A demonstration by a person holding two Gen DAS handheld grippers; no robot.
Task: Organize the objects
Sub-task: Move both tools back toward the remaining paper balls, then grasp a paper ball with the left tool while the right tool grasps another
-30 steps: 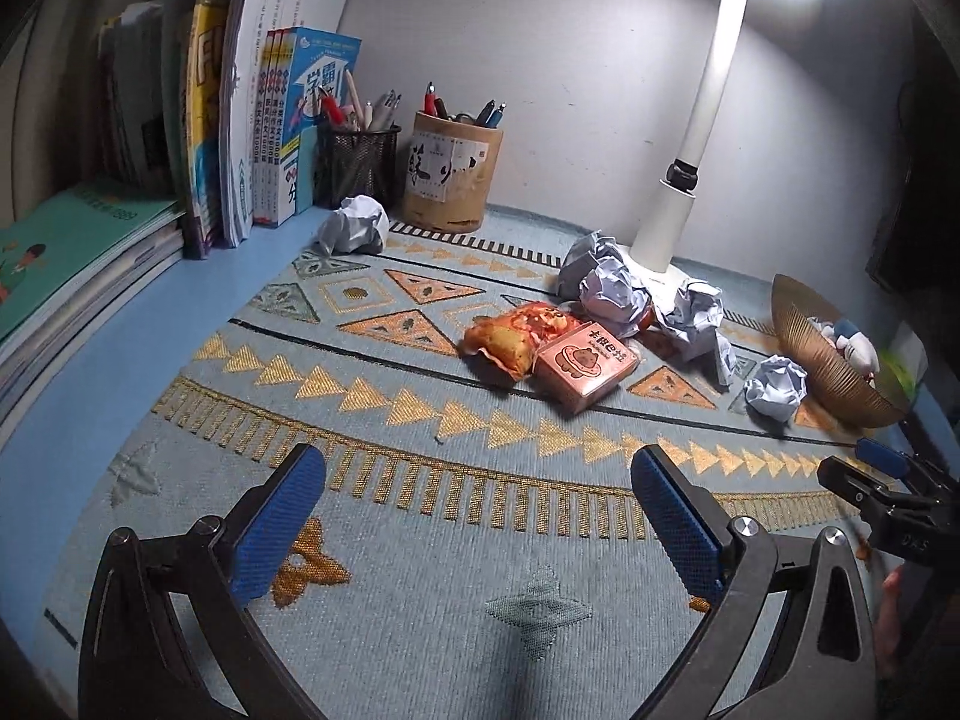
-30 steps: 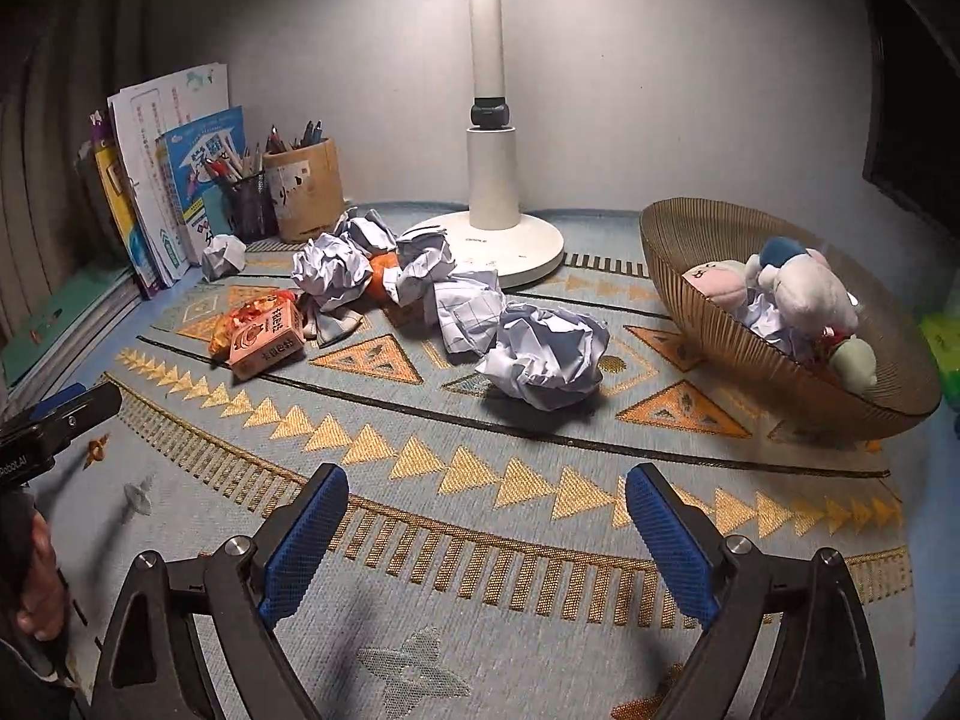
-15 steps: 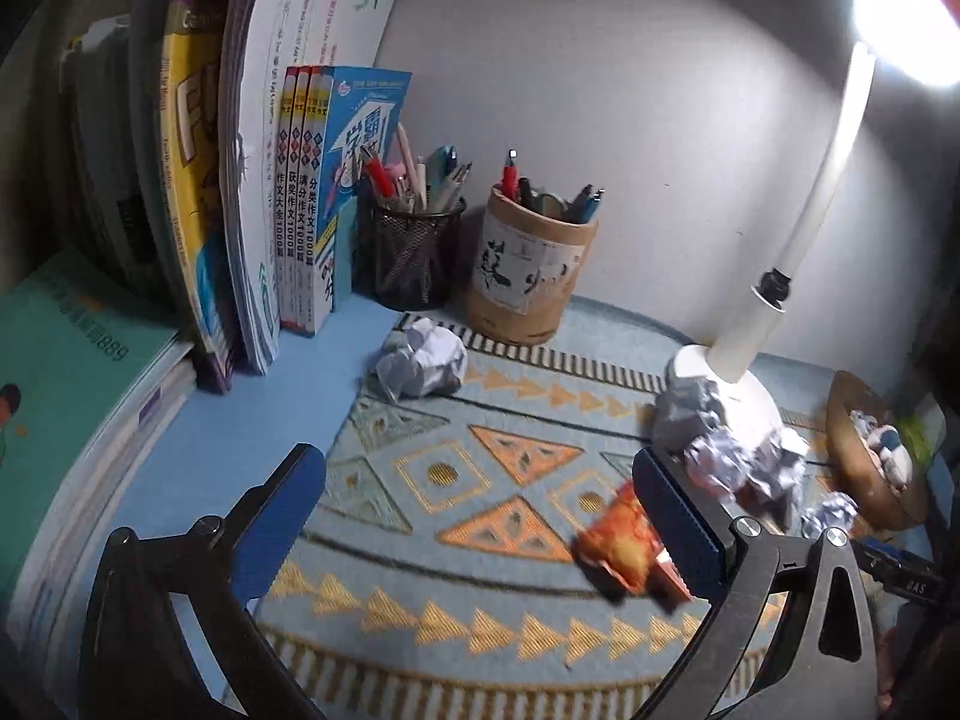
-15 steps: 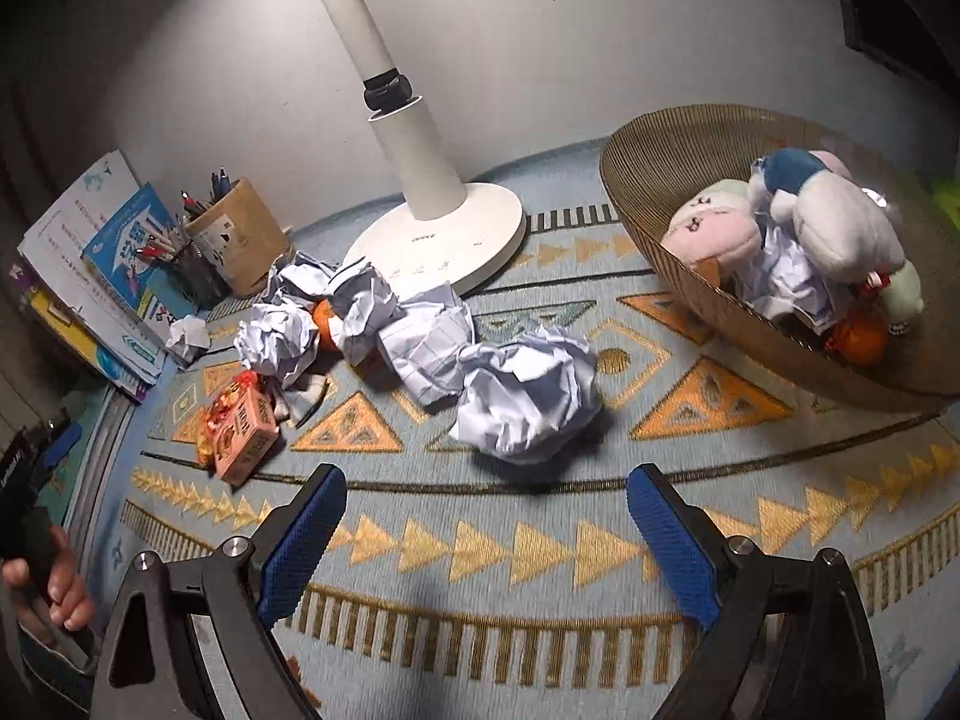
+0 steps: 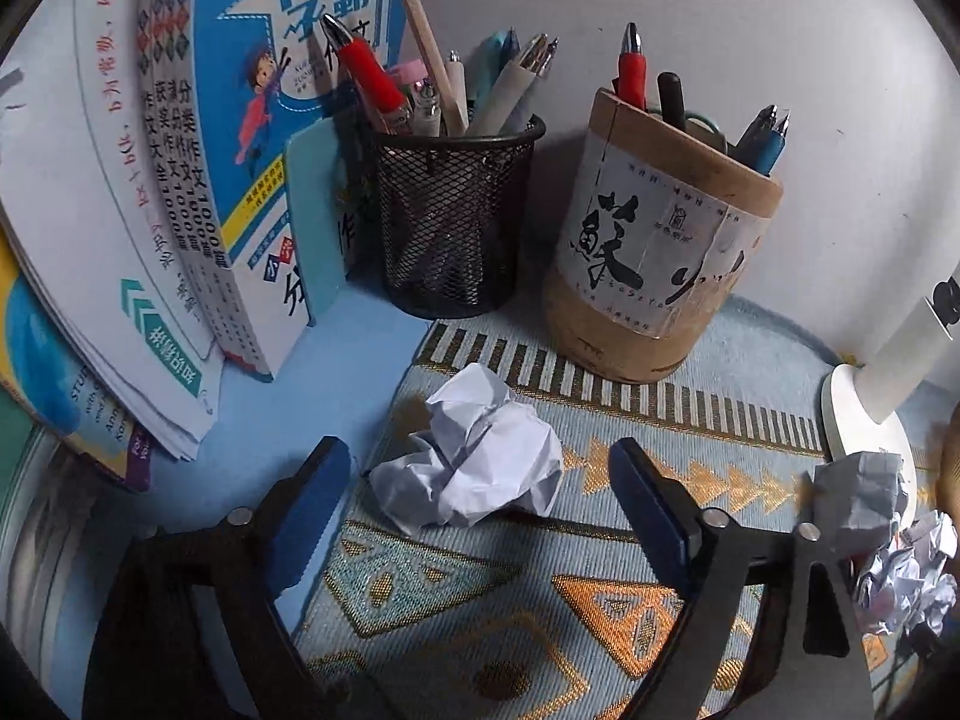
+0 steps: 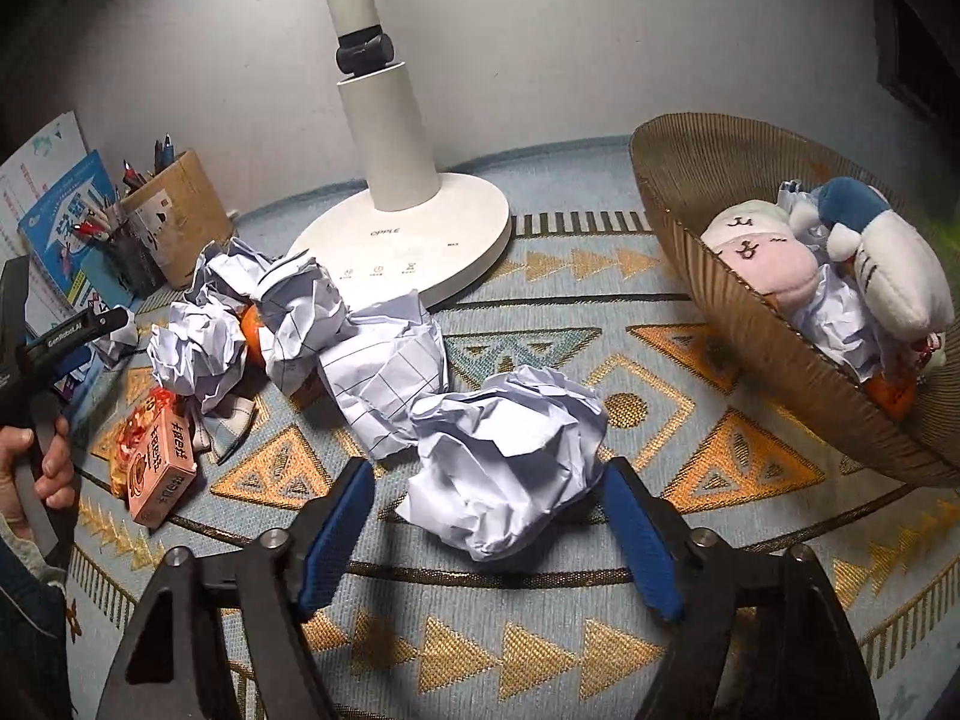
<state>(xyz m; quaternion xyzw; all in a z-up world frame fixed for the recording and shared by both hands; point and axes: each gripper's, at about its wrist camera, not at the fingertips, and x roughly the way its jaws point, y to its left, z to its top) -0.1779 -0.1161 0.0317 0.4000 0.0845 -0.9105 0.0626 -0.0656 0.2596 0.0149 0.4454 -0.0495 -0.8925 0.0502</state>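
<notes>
Woven bowl (image 6: 690,180), far right, already holds soft toys and paper. Loose paper pile (image 6: 312,324) by the lamp remains. Right tongs (image 6: 486,516) closing around 1 paper ball (image 6: 510,450); left tongs (image 5: 480,498) closing around another paper wad (image 5: 480,468), neither gripped.

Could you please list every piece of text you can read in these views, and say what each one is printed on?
"OPPLE": lamp base.
"GenRoboLAI", partly hidden: left gripper.
"学霸": blue book cover.
"1000篇": book spines.
Brush calligraphy on the wooden pen holder and the pink box: not legible.
</notes>
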